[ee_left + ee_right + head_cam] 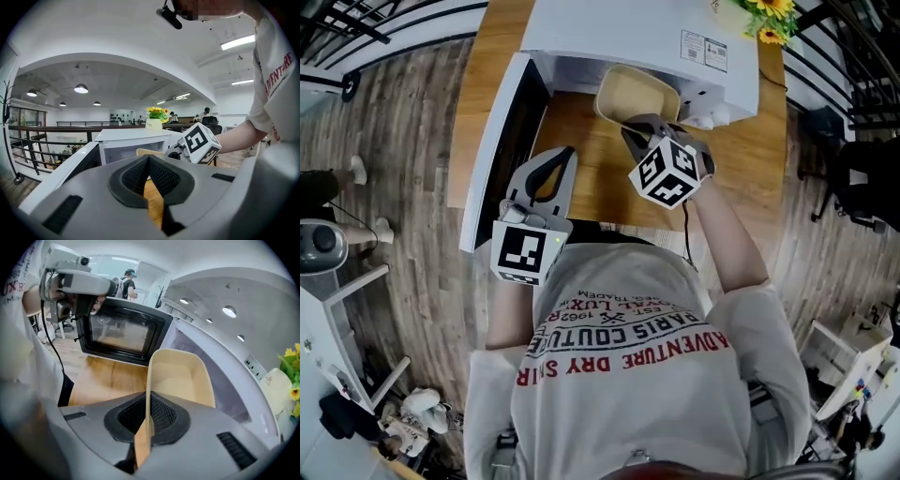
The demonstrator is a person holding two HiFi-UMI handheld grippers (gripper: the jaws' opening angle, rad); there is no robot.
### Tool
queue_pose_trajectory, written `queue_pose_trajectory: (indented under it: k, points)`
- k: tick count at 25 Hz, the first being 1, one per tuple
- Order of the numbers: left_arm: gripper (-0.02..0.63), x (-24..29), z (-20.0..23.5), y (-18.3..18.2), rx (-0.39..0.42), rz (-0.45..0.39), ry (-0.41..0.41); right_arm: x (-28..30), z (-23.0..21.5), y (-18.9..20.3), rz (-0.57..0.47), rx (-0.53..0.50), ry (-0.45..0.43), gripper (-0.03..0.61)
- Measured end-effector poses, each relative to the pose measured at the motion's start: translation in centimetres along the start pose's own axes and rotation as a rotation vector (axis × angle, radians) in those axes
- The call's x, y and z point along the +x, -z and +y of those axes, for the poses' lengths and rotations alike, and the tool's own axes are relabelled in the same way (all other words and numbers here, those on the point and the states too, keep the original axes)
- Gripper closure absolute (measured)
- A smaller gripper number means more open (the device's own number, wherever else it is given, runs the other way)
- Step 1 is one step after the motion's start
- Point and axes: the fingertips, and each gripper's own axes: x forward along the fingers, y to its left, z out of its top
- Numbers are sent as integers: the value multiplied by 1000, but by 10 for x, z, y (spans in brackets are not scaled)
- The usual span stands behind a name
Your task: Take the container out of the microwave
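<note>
A beige open container (636, 96) sits tilted at the mouth of the white microwave (619, 37), half out over the wooden table (581, 141). My right gripper (645, 127) is shut on its near rim. In the right gripper view the thin container wall (180, 376) runs upright between the pads (161, 416), which press on both sides of it. My left gripper (560, 161) hovers over the table left of the container, shut with nothing in it. In the left gripper view its pads (159, 176) meet, and the container (149, 152) shows just beyond them.
The microwave door (497, 141) stands swung open at the left, close beside my left gripper; its dark window (124, 333) shows in the right gripper view. A pot of yellow flowers (769, 14) sits on top of the microwave at the right.
</note>
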Motion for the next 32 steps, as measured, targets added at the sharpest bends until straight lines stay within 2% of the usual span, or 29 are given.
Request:
queue_pose_trajectory:
  k: [6, 15, 24, 32]
  points:
    - [600, -11, -17, -13, 39, -46, 6, -57, 15, -5, -140, 99, 83, 546]
    - [600, -10, -34, -38, 81, -118, 36, -152, -4, -24, -383, 262, 318, 546]
    - [600, 5, -37, -57, 102, -171, 62, -208, -38, -5, -537, 412, 508, 546]
    - [600, 10, -26, -69, 89, -203, 48, -223, -57, 5, -601, 493, 584, 548]
